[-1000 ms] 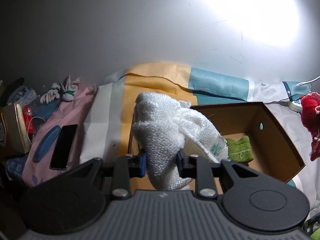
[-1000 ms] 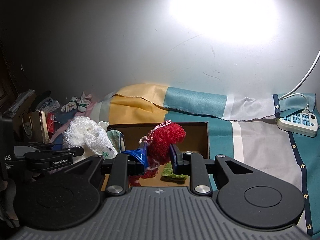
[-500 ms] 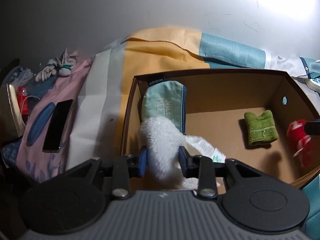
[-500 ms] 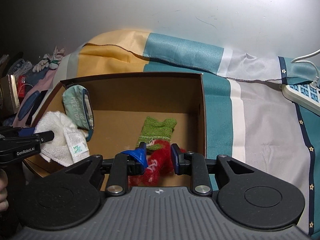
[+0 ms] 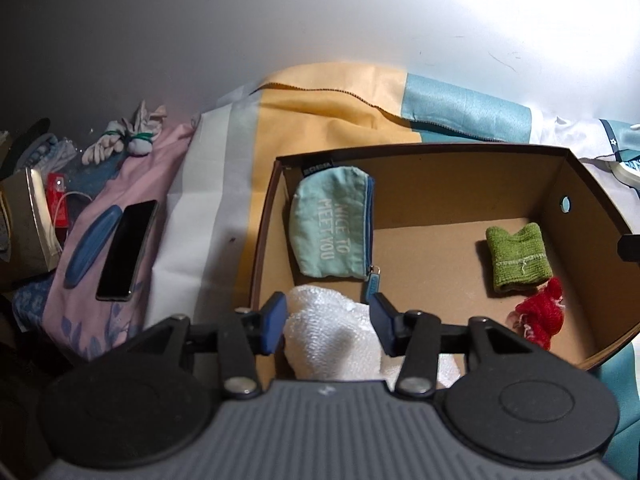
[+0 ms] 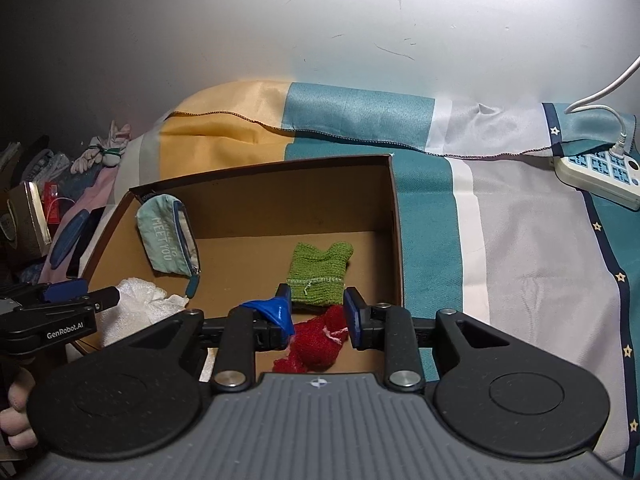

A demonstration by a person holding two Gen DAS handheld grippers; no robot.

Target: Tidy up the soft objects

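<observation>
Two grippers: both parked over the near edge of the box, each spread wide
Bedsheet (image 6: 472,216): striped yellow, teal and white, carries pretty much everything
Cardboard box (image 6: 264,184): open top, sits mid-sheet
White knit cloth (image 5: 332,332): near-left corner of the box, bunched up, partly draped over the near wall
Left gripper (image 5: 326,320): fingers apart either side of the white cloth, can't tell if the pads actually touch it
Teal pouch (image 5: 334,232): leaning in the far-left corner, "NICE TO MEET YOU" on it
Green knit piece (image 6: 320,274): flat on the floor toward the right wall
Red knit thing (image 6: 318,344): near-right corner, just beside the green one
Right gripper (image 6: 316,316): wide open above the red piece, holding nothing
Power strip (image 6: 598,174): far-right edge of the sheet
Phone (image 5: 126,250): face up on the pink fabric, left of the box
</observation>
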